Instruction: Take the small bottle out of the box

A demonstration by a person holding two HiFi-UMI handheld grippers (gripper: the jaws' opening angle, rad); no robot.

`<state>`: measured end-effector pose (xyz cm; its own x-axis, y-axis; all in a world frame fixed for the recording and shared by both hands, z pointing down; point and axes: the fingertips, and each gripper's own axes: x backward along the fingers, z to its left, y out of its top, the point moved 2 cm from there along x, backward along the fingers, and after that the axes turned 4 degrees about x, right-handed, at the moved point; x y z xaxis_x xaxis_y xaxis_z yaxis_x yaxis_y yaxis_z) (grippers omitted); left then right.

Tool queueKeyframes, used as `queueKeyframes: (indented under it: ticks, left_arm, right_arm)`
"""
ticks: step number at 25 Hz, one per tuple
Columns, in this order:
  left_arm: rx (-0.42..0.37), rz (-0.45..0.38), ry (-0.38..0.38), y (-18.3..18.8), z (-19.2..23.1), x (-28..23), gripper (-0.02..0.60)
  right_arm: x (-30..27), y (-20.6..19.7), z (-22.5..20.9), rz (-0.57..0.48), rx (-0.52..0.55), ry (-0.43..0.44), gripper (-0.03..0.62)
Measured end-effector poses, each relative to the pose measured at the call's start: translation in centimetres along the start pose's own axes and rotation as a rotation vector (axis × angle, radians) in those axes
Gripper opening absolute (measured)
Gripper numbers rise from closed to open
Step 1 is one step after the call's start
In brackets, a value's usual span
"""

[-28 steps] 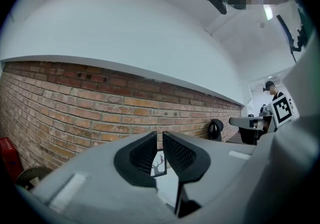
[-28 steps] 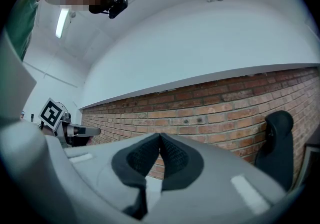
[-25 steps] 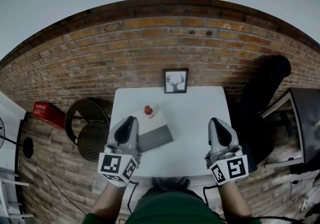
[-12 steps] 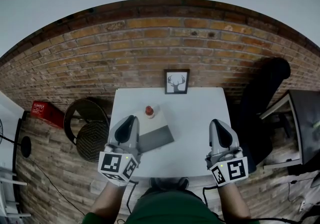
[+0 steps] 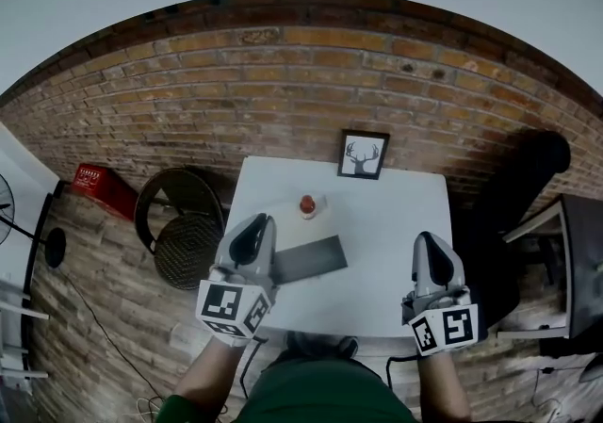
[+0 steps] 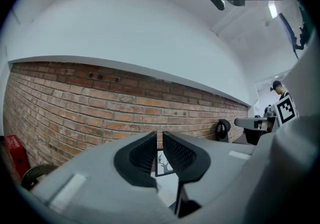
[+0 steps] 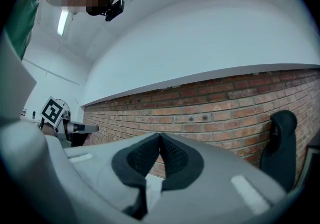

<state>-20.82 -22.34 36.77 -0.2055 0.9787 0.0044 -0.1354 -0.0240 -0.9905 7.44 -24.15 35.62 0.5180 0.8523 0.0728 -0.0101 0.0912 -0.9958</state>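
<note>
A rough brick wall of red-brown courses fills the background, under a smooth pale band. Against it stands a square white table with a flat matte top. A black padded office chair sits to the table's right. A round dark chair with a woven-looking seat sits to its left, and a red box-shaped case lies further left.

On the table's left half lies the box, a low angular shape with a grey panel nearer the person and a paler part at its far end.

The left gripper, of grey moulded plastic with a marker cube at its rear, hovers at the box's near left corner. Its dark, ribbed pads are clenched with only a thin slit between them, grasping nothing. The right gripper is well apart, over the table's right side, its pads pressed together and empty.

A small black-framed deer picture stands upright at the table's far edge.

The small bottle, round with a red cap, stands at the box's pale far end, just beyond the left gripper and untouched.
</note>
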Motion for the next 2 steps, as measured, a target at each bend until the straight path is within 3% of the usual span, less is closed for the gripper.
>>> queueKeyframes:
  ticks: [2]
  left_arm:
    - [-0.001,0.0,0.012,-0.05,0.71,0.34,0.044]
  right_arm:
    - [-0.43,-0.25,0.44,0.002,-0.001,0.006,0.003]
